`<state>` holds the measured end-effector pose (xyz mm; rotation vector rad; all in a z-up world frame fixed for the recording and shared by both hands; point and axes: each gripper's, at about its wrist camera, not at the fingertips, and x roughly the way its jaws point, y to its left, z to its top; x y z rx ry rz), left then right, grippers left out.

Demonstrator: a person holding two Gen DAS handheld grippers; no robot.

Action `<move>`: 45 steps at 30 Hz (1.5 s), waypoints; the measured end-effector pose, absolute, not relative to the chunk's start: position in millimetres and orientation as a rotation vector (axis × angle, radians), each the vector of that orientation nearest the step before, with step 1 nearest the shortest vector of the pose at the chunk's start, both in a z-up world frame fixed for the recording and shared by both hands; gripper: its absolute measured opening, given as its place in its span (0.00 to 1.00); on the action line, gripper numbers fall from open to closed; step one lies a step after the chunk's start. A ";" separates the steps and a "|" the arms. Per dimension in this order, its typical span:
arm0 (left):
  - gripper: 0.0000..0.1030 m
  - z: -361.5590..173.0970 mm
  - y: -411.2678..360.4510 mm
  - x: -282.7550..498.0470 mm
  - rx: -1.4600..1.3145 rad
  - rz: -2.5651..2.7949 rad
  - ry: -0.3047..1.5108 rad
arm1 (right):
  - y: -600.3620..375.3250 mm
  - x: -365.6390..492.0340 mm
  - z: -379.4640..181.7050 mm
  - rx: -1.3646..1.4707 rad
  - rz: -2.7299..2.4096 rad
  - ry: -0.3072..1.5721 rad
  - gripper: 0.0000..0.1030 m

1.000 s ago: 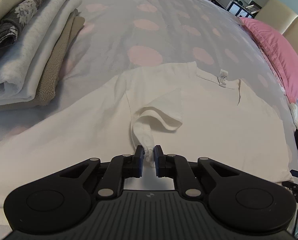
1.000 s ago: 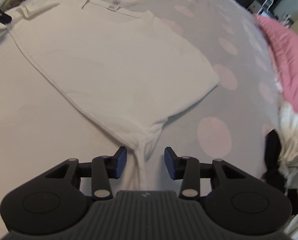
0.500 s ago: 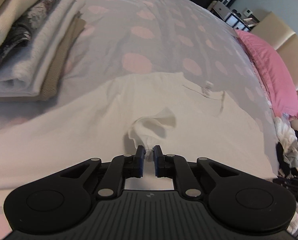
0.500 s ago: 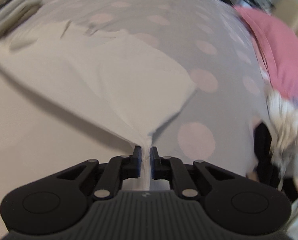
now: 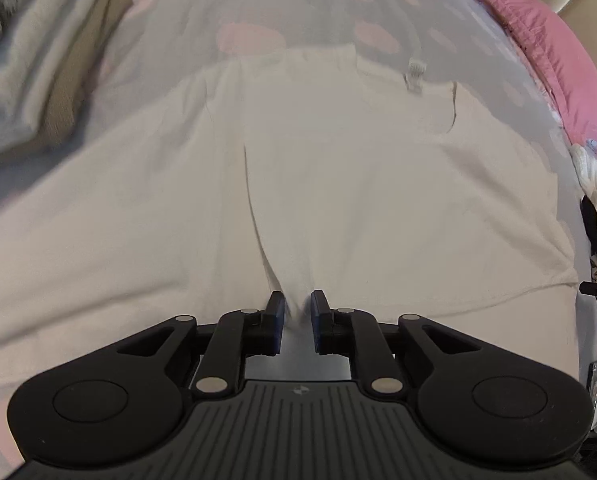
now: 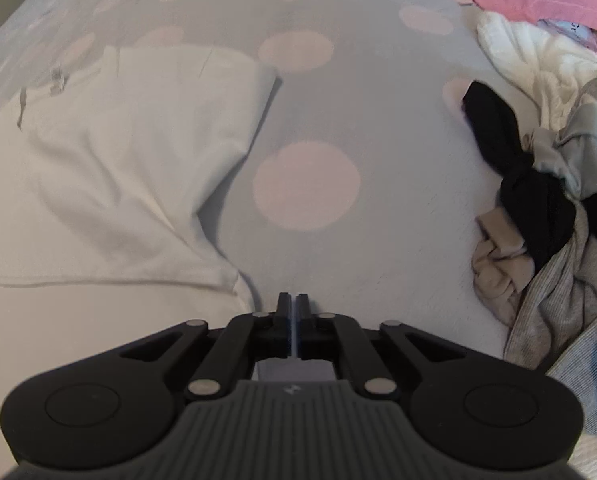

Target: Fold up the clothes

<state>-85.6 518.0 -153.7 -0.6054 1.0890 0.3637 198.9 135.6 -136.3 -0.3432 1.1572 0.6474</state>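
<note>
The white cotton T-shirt (image 5: 338,184) lies spread on the grey bed cover with pink dots (image 6: 306,120). The left gripper (image 5: 297,312) pinches a ridge of the shirt's cloth between its jaws, seemingly to carry a fold. Off the shirt's right edge, the right gripper (image 6: 292,312) has jaws pressed together, nothing visibly between them.

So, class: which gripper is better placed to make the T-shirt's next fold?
Left, probably. The left gripper has T-shirt fabric bunched between its jaws. The right gripper is shut beside the shirt's edge, over the bedspread, with no cloth visibly held.
</note>
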 end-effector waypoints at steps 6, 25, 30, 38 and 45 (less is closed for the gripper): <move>0.24 -143.8 551.0 -83.3 -0.626 0.438 0.966 | 133.9 216.3 -127.8 -0.130 0.661 1.167 0.25; 0.00 -181.5 546.3 -31.1 -0.544 0.450 0.939 | 228.2 305.4 -158.9 -0.009 0.645 1.105 0.39; 0.00 -177.4 538.7 -29.6 -0.484 0.458 0.916 | 232.4 303.6 -160.4 -0.051 0.654 1.064 0.03; 0.00 -170.8 547.1 -12.9 -0.476 0.489 0.895 | 228.0 318.6 -147.3 -0.140 0.606 0.971 0.02; 0.00 -168.7 545.2 -28.4 -0.494 0.445 0.903 | 204.3 322.5 -157.9 -0.067 0.575 1.049 0.21</move>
